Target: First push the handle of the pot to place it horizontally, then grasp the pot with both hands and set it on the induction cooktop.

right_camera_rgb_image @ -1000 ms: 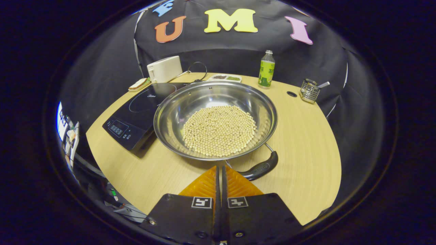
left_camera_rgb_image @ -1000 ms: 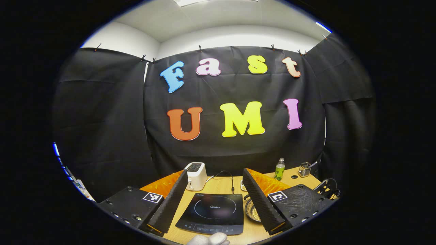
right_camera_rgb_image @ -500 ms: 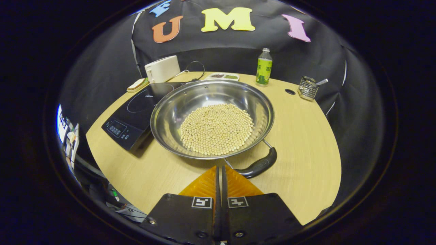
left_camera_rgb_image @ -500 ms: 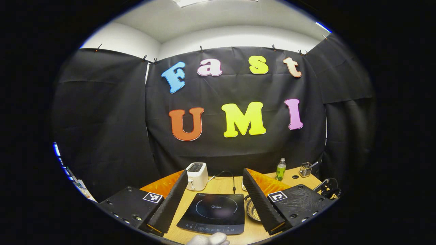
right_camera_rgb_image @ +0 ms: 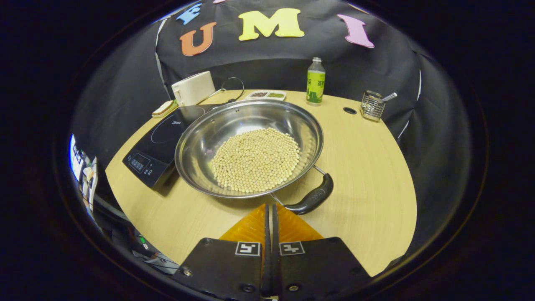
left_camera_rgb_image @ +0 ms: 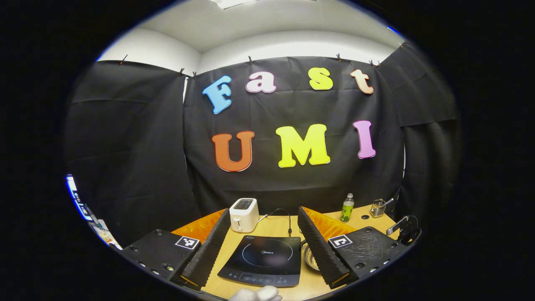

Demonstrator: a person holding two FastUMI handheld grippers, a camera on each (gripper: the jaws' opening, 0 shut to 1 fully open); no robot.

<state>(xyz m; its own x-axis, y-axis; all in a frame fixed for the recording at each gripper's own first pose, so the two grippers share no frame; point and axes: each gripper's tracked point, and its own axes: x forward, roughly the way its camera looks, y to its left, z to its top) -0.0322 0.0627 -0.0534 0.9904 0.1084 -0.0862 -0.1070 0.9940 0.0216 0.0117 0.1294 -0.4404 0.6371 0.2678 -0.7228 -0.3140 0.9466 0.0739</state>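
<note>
In the right gripper view a steel pot (right_camera_rgb_image: 217,125) holding pale beans (right_camera_rgb_image: 256,159) rests on the wooden table (right_camera_rgb_image: 368,175), its left rim over the edge of the black induction cooktop (right_camera_rgb_image: 156,144). Its black handle (right_camera_rgb_image: 311,198) points to the front right. My right gripper (right_camera_rgb_image: 269,207) is shut with nothing in it, its tips just left of the handle's end. In the left gripper view my left gripper (left_camera_rgb_image: 264,217) stands open above the cooktop (left_camera_rgb_image: 264,260), and a sliver of the pot (left_camera_rgb_image: 310,259) peeks past the right finger.
A white toaster (right_camera_rgb_image: 192,88), a small tray (right_camera_rgb_image: 265,95), a green bottle (right_camera_rgb_image: 315,81) and a wire holder (right_camera_rgb_image: 371,106) line the table's back. A hole (right_camera_rgb_image: 349,110) is in the tabletop. A white-gloved hand (left_camera_rgb_image: 256,294) shows at the bottom of the left gripper view.
The pot and handle have shifted left and slightly away in the right gripper view as that gripper drifted right. The left gripper view has shifted slightly; both grippers keep their states.
</note>
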